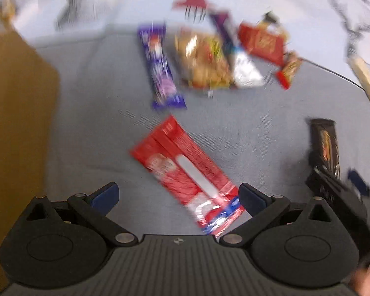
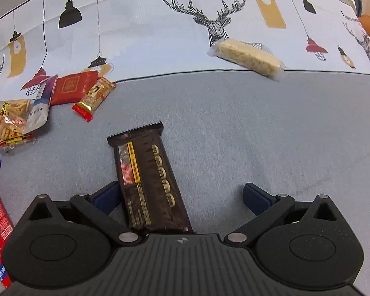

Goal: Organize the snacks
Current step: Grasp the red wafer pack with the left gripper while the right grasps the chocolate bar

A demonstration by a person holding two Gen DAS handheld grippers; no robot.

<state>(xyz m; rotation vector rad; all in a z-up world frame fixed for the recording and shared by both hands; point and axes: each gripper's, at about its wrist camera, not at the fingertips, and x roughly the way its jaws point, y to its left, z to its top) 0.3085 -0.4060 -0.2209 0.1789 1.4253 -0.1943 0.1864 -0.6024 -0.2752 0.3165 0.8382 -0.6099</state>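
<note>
Snacks counted: I see eight across my two views, all on the grey cloth point(image 2: 234, 135) or at its edge.
Red pack point(image 1: 185, 170): one, flat, lower centre of the left view, its near end between my left fingers.
Dark bar point(image 2: 148, 177): one, centre of the right view, brown wrapper with a serrated top edge, yellow strip and a row of gold marks.
Purple bar point(image 1: 160, 66): one, upper centre of the left view, blurred.
Clear chip bag point(image 2: 11, 120): one, left edge of the right view.
Silver sachet point(image 2: 40, 103): one, overlapping the chip bag.
Red packet point(image 2: 72, 87): one, upper left, just beside the sachet.
Gold-red candy point(image 2: 95, 96): one, touching the red packet.
Pale bar point(image 2: 248, 58): one, upper right, well apart from the rest.
Left gripper point(image 1: 177, 197): spread wide, gripping nothing.
Right gripper point(image 2: 182, 198): spread wide, straddling the dark bar's near end; left finger just beside it, no grip.
</note>
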